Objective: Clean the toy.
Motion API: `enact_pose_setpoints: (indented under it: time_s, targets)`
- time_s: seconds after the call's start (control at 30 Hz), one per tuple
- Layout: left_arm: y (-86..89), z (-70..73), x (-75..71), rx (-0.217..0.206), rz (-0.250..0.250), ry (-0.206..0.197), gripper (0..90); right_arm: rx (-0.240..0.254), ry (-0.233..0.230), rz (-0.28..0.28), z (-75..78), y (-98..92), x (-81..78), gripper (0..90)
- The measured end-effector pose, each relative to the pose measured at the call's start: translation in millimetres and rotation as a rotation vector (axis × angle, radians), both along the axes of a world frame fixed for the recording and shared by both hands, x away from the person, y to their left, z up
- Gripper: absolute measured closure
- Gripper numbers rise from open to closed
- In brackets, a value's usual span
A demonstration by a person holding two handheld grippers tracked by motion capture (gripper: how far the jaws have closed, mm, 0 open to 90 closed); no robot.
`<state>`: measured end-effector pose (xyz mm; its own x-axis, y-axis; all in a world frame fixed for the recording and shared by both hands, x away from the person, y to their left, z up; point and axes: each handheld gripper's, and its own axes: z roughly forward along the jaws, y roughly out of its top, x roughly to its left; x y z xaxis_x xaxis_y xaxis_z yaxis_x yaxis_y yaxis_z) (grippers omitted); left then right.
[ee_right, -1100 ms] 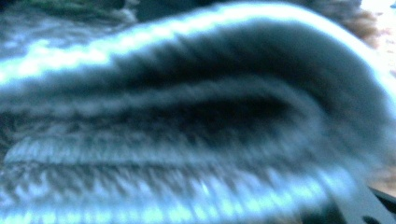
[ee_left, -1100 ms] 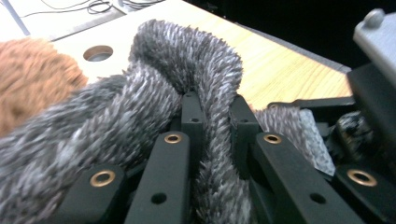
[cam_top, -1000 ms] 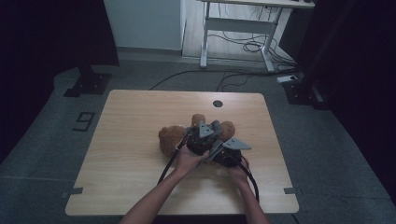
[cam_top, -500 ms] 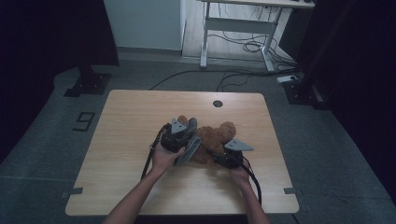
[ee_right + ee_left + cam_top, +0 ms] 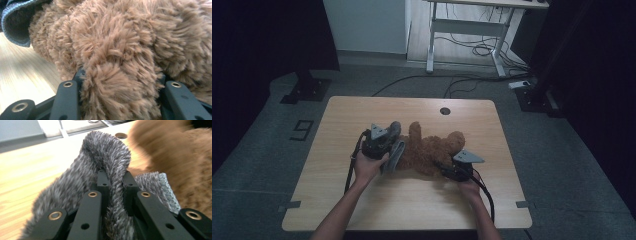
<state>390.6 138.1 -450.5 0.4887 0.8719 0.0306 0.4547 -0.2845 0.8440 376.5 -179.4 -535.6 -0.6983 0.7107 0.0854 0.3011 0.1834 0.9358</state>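
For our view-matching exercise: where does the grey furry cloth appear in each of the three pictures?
High view: grey furry cloth left of centre, between the left tool and the brown teddy bear.
Left gripper view: it fills the centre, pinched between the jaws.
Right gripper view: a dark fold in the top left corner.
Shared landmark: the bear's brown fur.

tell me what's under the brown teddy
Bare wooden table shows around the teddy. A grey furry cloth lies at its left side. Whatever lies beneath its body is covered.
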Motion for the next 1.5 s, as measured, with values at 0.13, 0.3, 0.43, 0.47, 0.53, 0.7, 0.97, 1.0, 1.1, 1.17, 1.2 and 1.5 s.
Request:
enact_pose_setpoints:
  time_s: [0.13,0.3,0.43,0.47,0.53,0.7,0.97,1.0,1.1,1.17,1.2,1.5]
  targets:
    - [13.8,-7.0,0.0,0.001,0.028,0.017,80.2,0.003,0.000,0.003,-0.6,-0.6,0.6,51.2]
    - [26.7,-10.9,1.1,-0.062,0.042,0.058,80.2,0.006,0.004,0.000,-0.8,-0.8,0.8,51.0]
    - [16.9,4.9,-2.9,-0.097,0.006,0.039,80.1,0.019,0.012,-0.004,-1.8,-1.7,2.0,50.9]
    - [11.1,10.1,-3.7,-0.102,-0.014,0.032,80.1,0.023,0.016,-0.004,-2.0,-2.0,2.3,50.8]
    - [-5.0,19.5,-6.0,-0.112,-0.054,0.023,80.1,0.027,0.017,-0.006,-2.2,-1.9,2.5,50.8]
    - [-66.0,33.9,-22.7,-0.073,-0.195,-0.034,80.0,0.026,0.018,-0.005,-2.2,-2.1,1.9,50.7]
    - [-142.2,11.9,-14.5,0.055,-0.279,0.003,79.8,0.029,0.021,-0.003,-2.6,-2.7,1.4,50.1]
    - [-145.2,4.5,-10.7,0.069,-0.273,0.011,79.7,0.030,0.022,-0.004,-2.6,-2.7,1.4,50.1]
    - [-138.0,-4.5,-6.8,0.039,-0.272,0.006,79.6,0.023,0.029,-0.009,-3.8,-3.1,2.0,49.6]
    - [-129.7,-3.8,-8.7,0.054,-0.253,-0.013,79.7,0.024,0.026,-0.006,-3.9,-3.2,2.1,49.6]
    - [-124.2,-4.0,-9.5,0.076,-0.236,-0.028,79.7,0.022,0.024,-0.006,-3.7,-3.0,2.0,49.6]
    - [-66.1,-11.1,-14.7,0.058,-0.160,-0.051,79.9,0.029,0.019,-0.008,-4.4,-1.6,1.4,49.5]
